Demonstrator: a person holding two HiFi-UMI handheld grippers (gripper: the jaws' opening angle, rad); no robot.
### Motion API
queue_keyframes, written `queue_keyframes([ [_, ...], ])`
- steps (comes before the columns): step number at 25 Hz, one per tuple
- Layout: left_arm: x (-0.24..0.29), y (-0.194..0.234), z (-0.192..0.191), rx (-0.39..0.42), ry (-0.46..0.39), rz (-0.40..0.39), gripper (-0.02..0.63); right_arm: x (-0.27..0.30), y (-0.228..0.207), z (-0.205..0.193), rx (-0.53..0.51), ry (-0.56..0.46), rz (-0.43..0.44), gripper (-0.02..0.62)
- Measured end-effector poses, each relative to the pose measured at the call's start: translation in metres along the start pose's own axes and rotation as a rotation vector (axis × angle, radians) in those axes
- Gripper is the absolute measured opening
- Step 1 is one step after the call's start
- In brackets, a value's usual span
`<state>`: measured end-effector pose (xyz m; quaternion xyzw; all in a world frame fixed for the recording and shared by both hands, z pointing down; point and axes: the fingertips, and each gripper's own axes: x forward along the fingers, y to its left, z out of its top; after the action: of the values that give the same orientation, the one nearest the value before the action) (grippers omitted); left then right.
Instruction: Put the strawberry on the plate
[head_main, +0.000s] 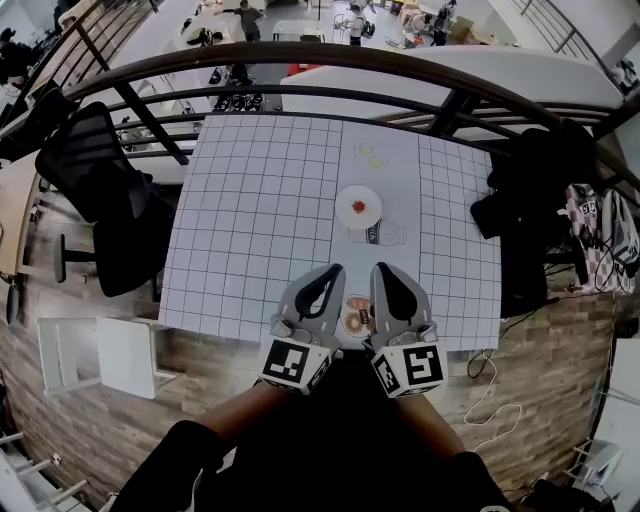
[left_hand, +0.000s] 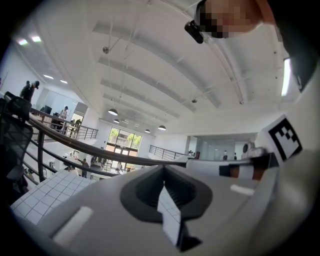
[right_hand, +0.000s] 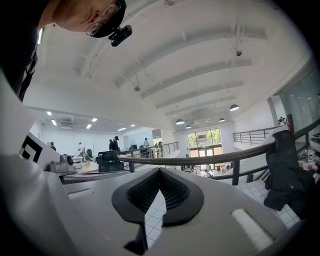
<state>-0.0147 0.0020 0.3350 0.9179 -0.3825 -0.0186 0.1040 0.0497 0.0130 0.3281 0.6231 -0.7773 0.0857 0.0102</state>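
In the head view a small red strawberry lies on a round white plate near the middle of the grid-patterned table. Both grippers hover over the table's near edge, well short of the plate and pointing towards it. My left gripper is shut with nothing in it; its closed jaws fill the left gripper view. My right gripper is shut and empty as well, and its joined jaws point at the railing. Neither gripper view shows the strawberry or the plate.
A clear bottle lies just in front of the plate. A small dish with pale green pieces sits farther back. A plate with a round brownish food sits between the grippers. A black chair stands left, dark jackets right, a railing beyond.
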Motion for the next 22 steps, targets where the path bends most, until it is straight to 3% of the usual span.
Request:
queue_keyframes([
  [22, 0.01, -0.01, -0.004, 0.023, -0.008, -0.059, 0.009, -0.011, 0.0, -0.009, -0.052, 0.026, -0.084, -0.003],
])
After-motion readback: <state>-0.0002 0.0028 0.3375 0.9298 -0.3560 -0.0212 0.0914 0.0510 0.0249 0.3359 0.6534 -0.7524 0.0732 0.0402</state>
